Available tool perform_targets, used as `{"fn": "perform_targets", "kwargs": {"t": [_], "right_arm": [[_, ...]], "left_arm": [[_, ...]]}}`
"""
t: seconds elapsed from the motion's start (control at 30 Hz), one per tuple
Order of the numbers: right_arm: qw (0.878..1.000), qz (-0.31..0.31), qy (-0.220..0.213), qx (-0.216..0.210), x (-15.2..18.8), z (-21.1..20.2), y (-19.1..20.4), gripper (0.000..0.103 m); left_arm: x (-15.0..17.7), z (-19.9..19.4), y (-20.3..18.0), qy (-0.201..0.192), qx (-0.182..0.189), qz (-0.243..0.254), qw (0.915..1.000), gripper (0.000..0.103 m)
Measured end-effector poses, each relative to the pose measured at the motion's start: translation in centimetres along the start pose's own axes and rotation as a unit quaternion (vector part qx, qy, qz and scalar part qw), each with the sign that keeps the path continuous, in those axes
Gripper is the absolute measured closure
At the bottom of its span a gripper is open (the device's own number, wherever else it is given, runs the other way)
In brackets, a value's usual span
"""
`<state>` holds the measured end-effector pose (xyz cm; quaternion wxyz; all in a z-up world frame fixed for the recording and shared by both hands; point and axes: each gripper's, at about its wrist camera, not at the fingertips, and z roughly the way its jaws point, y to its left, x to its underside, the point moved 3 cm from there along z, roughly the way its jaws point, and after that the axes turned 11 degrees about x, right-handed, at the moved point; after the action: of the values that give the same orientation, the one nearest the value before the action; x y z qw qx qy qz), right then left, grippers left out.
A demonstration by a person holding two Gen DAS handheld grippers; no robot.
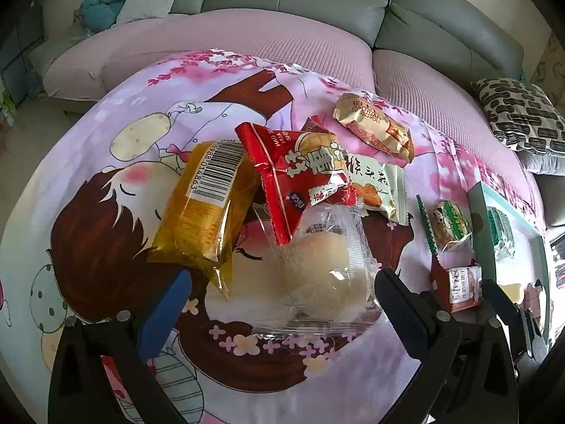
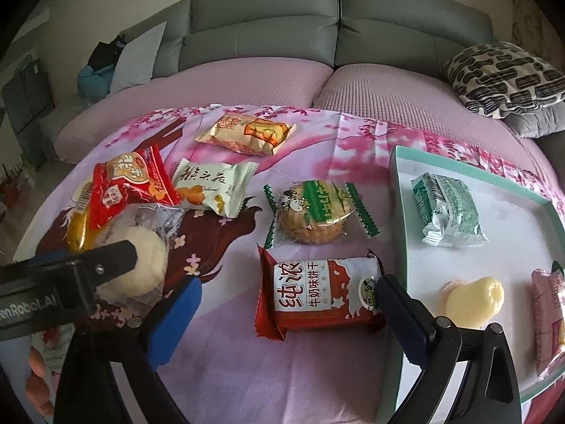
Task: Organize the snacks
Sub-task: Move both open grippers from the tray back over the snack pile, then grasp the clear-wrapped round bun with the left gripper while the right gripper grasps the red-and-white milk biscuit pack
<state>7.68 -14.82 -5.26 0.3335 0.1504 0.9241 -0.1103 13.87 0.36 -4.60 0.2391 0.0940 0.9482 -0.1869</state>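
My left gripper [image 1: 279, 293] has its fingers spread wide on either side of a clear-wrapped pale bun [image 1: 317, 268], which lies on the cartoon-print cloth [image 1: 88, 212]; I cannot tell whether either pad touches the wrapper. A red snack packet [image 1: 300, 176] leans over the top of the bun; a yellow packet with a barcode [image 1: 208, 212] lies just to its left, tilted; a white packet with Chinese lettering [image 1: 378, 183] pokes out behind the red one; a beige-gold packet [image 1: 374, 127] sits further back, apart from the pile.

My right gripper [image 2: 286, 304] is likewise open, its fingers straddling a red-and-white milk biscuit packet [image 2: 317, 293] that lies flat on the cloth; the right pad [image 2: 402, 314] sits just beside the packet's end, at the wall of the teal-rimmed tray [image 2: 399, 190]. Beyond the packet lies a round biscuit in a green-edged clear wrapper [image 2: 314, 212]. Inside the tray I see a green-and-white packet [image 2: 448, 208], a pale yellow jelly-like sweet [image 2: 473, 296] and a pink packet [image 2: 547, 318] cut off at the edge of the view. The left gripper's black body enters the right view from the left, against the bun. A grey sofa [image 2: 335, 21] with a patterned cushion [image 2: 505, 74] stands behind.
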Motion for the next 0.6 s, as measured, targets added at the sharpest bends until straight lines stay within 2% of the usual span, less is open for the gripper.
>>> {"fn": "perform_targets", "kwargs": {"t": [0.3,0.37,0.6], "right_arm": [[0.999,0.014,0.0,-0.052,-0.2,-0.6,0.6,0.006],[0.999,0.018,-0.001,-0.046,-0.2,-0.6,0.4,0.008],[1.0,0.007,-0.006,0.018,-0.3,0.0,-0.4,0.009]], "left_arm": [[0.0,0.4,-0.4,0.003,0.011,0.004,0.9999,0.0],[-0.1,0.5,-0.6,0.004,0.011,0.006,0.9999,0.0],[-0.1,0.7,-1.2,0.008,0.011,0.013,0.9998,0.0]]}}
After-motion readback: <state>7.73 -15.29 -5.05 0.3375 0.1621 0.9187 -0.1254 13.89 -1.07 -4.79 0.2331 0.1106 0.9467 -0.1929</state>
